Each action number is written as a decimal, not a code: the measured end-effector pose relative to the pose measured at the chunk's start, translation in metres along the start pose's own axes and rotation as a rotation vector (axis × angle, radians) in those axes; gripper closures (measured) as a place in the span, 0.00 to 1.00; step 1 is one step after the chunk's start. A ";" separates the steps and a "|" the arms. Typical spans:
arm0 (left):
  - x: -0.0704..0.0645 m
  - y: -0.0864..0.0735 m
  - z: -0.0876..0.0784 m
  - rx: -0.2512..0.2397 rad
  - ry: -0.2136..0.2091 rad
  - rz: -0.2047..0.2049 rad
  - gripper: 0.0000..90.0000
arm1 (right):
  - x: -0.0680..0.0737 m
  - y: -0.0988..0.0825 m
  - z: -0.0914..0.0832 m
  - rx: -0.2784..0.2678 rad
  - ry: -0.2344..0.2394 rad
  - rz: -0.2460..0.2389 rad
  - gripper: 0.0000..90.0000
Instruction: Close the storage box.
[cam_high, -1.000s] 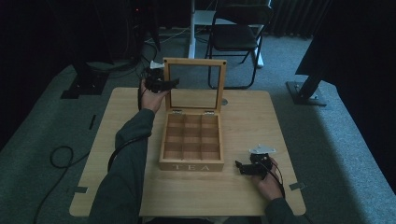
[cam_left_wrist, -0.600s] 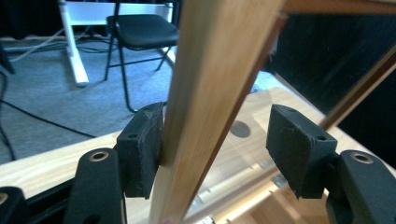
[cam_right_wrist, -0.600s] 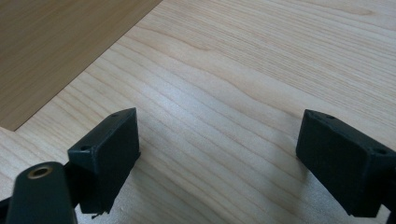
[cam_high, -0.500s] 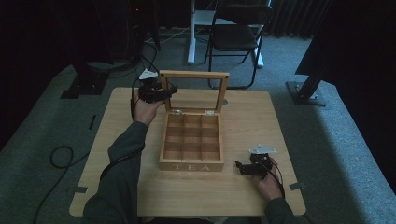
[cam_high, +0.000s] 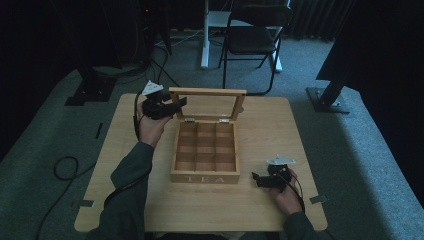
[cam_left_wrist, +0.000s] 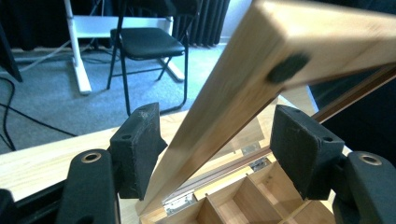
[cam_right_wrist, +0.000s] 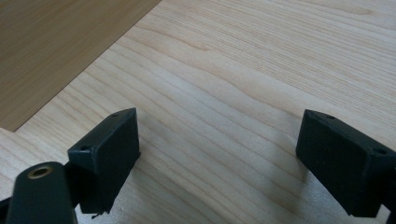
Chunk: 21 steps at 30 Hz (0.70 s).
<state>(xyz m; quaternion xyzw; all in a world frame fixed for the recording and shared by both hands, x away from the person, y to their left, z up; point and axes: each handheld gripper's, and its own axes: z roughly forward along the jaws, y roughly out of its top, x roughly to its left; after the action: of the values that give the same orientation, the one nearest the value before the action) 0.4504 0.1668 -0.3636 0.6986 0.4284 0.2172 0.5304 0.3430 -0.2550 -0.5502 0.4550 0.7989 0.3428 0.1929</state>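
At the back left corner of the tea box (cam_high: 205, 152), I have my left gripper (cam_high: 176, 105) with its jaws wide on either side of the raised lid (cam_high: 207, 92)'s side rail, not clamping it. That rail runs slantwise between them. My right gripper (cam_high: 259, 180), also wide, rests on the table (cam_high: 300, 135) right of the box front, farther from the lid.

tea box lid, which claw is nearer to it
Left. The left claw is at the lid's left edge, with the wooden frame between its open jaws. The right claw rests on the table, right of the box front.
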 end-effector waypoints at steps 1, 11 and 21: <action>-0.002 0.000 -0.003 -0.006 0.009 0.015 0.38 | 0.000 0.000 0.000 0.000 0.000 0.001 0.14; -0.011 0.001 -0.018 -0.013 0.033 0.044 0.39 | 0.000 0.000 0.000 0.000 0.000 0.001 0.14; -0.016 -0.002 -0.022 0.003 0.044 0.036 0.39 | 0.000 0.000 0.000 -0.001 -0.002 0.000 0.14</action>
<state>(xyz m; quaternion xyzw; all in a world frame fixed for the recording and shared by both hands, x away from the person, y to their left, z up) 0.4244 0.1663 -0.3552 0.7020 0.4276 0.2413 0.5158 0.3430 -0.2550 -0.5502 0.4553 0.7985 0.3428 0.1941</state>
